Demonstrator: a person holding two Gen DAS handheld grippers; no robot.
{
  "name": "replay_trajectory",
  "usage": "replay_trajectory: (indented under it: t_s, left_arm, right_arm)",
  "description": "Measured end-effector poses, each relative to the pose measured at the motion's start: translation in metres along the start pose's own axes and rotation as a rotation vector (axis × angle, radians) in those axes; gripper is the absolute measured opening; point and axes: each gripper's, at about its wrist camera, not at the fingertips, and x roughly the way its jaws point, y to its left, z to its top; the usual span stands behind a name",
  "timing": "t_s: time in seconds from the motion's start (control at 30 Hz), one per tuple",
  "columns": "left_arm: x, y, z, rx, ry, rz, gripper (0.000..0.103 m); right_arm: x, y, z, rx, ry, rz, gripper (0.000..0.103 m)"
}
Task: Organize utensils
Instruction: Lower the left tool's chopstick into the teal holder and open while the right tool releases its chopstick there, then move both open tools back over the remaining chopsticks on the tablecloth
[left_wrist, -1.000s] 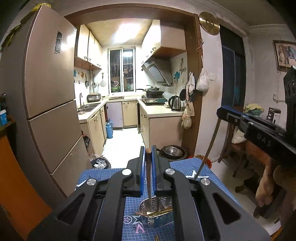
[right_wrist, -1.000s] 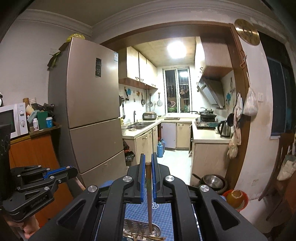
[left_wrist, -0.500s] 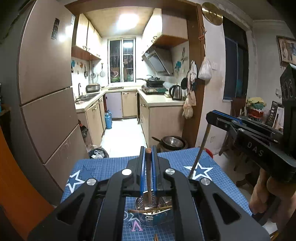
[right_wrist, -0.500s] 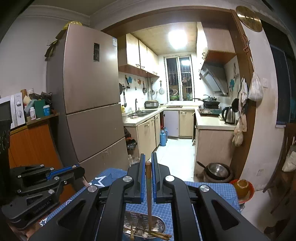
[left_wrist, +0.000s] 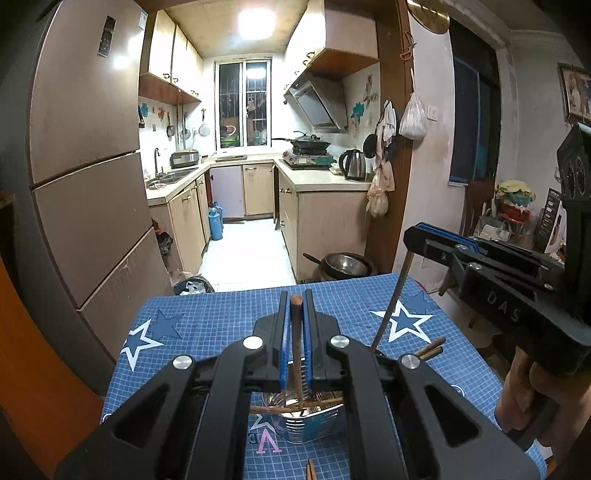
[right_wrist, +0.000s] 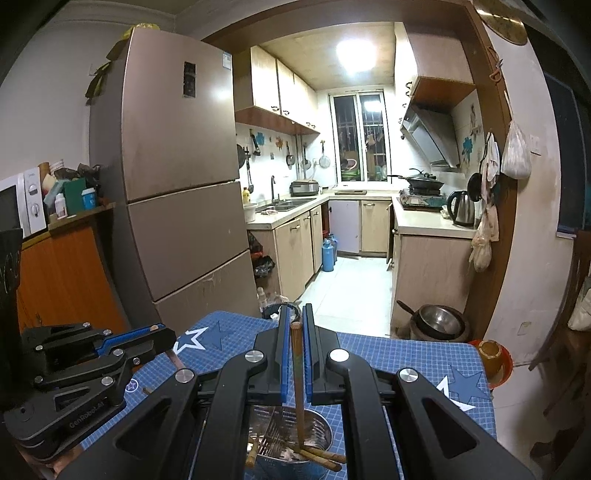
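A shiny metal utensil holder (left_wrist: 306, 421) stands on the blue star-patterned mat (left_wrist: 207, 325), with several wooden utensils lying across its mouth. My left gripper (left_wrist: 296, 306) is shut on a brown wooden chopstick (left_wrist: 296, 354) whose lower end reaches into the holder. My right gripper (right_wrist: 295, 325) is shut on another chopstick (right_wrist: 297, 384) that points down into the holder (right_wrist: 317, 432). Each gripper shows in the other's view: the right one (left_wrist: 413, 234) at the right, the left one (right_wrist: 166, 336) at the left.
Two wooden stick ends (left_wrist: 430, 349) poke out to the right of the holder. Another stick end (left_wrist: 310, 472) lies on the mat at the near edge. A fridge (right_wrist: 177, 192) stands left; a metal pot (right_wrist: 439, 321) and an orange bowl (right_wrist: 491, 354) sit beyond the table.
Both grippers have tilted downward and lowered, so more of the blue mat and holder shows. Each chopstick tip has sunk toward the holder. Both grips are unchanged.
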Motion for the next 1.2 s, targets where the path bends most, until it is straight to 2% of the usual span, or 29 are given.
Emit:
replay_trajectory:
  t_s: [0.4,0.43,0.5,0.53,0.63,0.8,0.83,0.87,0.93,1.0,1.07,1.2]
  left_arm:
    - [0.000,-0.002,-0.003,-0.001,0.003,0.006,0.006]
    - [-0.001,-0.002,-0.003,-0.002,0.001,0.007,0.009]
    - [-0.004,-0.002,-0.003,-0.006,-0.009,0.011,0.022]
    - [-0.006,-0.002,-0.003,-0.004,-0.015,0.014,0.029]
    - [-0.016,-0.005,-0.001,0.006,-0.035,0.014,0.032]
    - [-0.056,-0.009,-0.008,0.029,-0.093,0.005,0.033]
    - [-0.069,-0.009,-0.014,0.042,-0.112,0.007,0.041]
    - [-0.082,-0.009,-0.022,0.054,-0.130,0.008,0.050]
    - [-0.112,-0.006,-0.048,0.090,-0.164,0.010,0.052]
    - [-0.129,0.000,-0.075,0.106,-0.164,0.006,0.052]
    - [-0.137,0.008,-0.103,0.114,-0.136,0.011,0.052]
    - [-0.138,0.020,-0.176,0.119,-0.031,0.009,0.052]
  right_arm:
    - [-0.004,-0.005,-0.003,0.001,0.000,0.004,0.008]
    - [-0.006,-0.004,-0.003,0.001,-0.004,0.003,0.008]
    - [-0.011,-0.003,-0.001,-0.002,-0.012,0.002,0.009]
    - [-0.013,-0.002,-0.001,-0.002,-0.016,0.001,0.013]
    - [-0.027,0.002,0.003,-0.004,-0.046,-0.005,0.023]
    - [-0.081,0.019,-0.001,-0.033,-0.101,0.008,0.026]
    - [-0.094,0.023,-0.006,-0.039,-0.111,0.016,0.028]
    - [-0.113,0.028,-0.016,-0.050,-0.125,0.021,0.031]
    - [-0.150,0.041,-0.044,-0.086,-0.142,0.026,0.033]
    - [-0.179,0.050,-0.080,-0.105,-0.143,0.024,0.033]
    - [-0.199,0.059,-0.122,-0.110,-0.116,0.023,0.033]
    - [-0.222,0.075,-0.217,-0.071,-0.022,-0.010,0.032]
